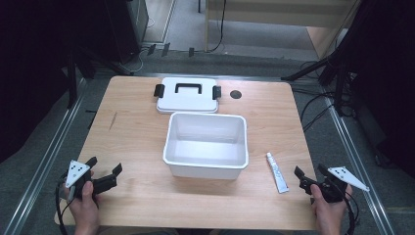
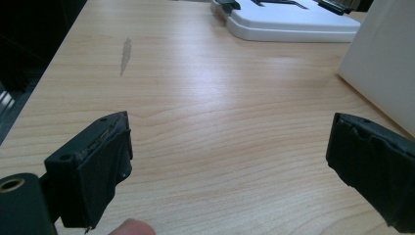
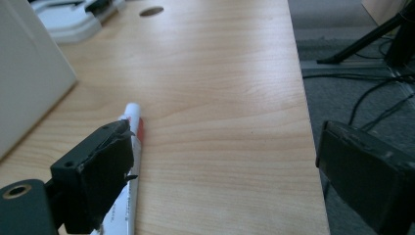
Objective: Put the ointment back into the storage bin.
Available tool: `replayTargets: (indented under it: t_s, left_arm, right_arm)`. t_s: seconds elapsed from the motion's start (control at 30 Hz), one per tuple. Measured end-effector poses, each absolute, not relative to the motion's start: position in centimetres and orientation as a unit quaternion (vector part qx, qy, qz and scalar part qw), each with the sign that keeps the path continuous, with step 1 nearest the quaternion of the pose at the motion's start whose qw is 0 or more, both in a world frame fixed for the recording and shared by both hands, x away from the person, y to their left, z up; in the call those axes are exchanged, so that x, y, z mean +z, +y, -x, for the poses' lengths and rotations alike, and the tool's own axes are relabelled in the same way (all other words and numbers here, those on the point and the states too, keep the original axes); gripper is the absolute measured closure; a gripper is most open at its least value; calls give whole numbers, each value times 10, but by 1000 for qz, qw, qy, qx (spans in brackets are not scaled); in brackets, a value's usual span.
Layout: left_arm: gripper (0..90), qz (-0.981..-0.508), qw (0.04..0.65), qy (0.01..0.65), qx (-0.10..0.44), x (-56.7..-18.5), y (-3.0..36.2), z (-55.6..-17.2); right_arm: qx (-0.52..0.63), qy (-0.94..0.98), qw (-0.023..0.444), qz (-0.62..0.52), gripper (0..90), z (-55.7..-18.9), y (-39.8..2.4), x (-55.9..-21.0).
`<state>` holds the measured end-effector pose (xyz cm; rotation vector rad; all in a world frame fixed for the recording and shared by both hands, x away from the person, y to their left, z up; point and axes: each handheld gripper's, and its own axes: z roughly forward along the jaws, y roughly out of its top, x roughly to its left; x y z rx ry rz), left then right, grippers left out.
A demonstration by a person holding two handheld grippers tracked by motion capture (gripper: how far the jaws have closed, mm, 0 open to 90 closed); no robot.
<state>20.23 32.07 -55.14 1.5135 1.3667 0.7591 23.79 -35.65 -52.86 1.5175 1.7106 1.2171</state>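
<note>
Near the table's (image 1: 137,127) right front corner, the right gripper (image 1: 309,177) hovers with jaws wide apart and empty, just beside the white tube (image 1: 277,172). Likely the reach is underway; next, straddle the tube squarely. The left gripper (image 1: 105,174) waits, jaws spread.

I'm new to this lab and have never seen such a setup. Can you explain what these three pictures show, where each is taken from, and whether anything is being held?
No robot here: a person sits at a wooden table, holding a two-jaw claw in each hand. The high view looks down from above: left claw, right claw. The other two pictures come from cameras riding on each claw, looking along its black jaws.

On the table stand an open white box, its lid lying behind it, and a small white tube to the box's right, near the right claw. Both claws stand open and hold nothing; in the right gripper view the tube lies beside one jaw.
</note>
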Motion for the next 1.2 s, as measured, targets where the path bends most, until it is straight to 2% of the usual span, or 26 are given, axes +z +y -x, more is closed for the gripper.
replayTargets:
  t_s: [0.17,0.27,0.43,0.53,0.57,0.73,1.17,1.2]
  left_arm:
    - [38,-608,465,564,309,-551,323,-203]
    - [38,-602,465,567,315,-551,323,-202]
    - [38,-589,479,576,303,-552,328,-202]
    - [38,-593,477,572,307,-552,327,-201]
    - [38,-597,471,569,312,-552,325,-202]
    - [38,-605,457,569,319,-551,322,-203]
    - [59,-599,441,580,332,-551,319,-203]
    - [59,-598,444,579,330,-551,320,-203]
  right_arm:
    - [418,654,279,-565,69,-240,-351,-520]
    - [396,653,286,-579,70,-237,-356,-504]
    - [376,659,278,-589,97,-234,-363,-492]
    - [342,676,248,-604,128,-237,-362,-486]
    - [329,695,222,-599,128,-237,-359,-483]
    - [270,747,191,-577,127,-241,-341,-475]
    - [160,798,159,-559,129,-264,-309,-454]
    - [144,799,151,-563,155,-269,-304,-451]
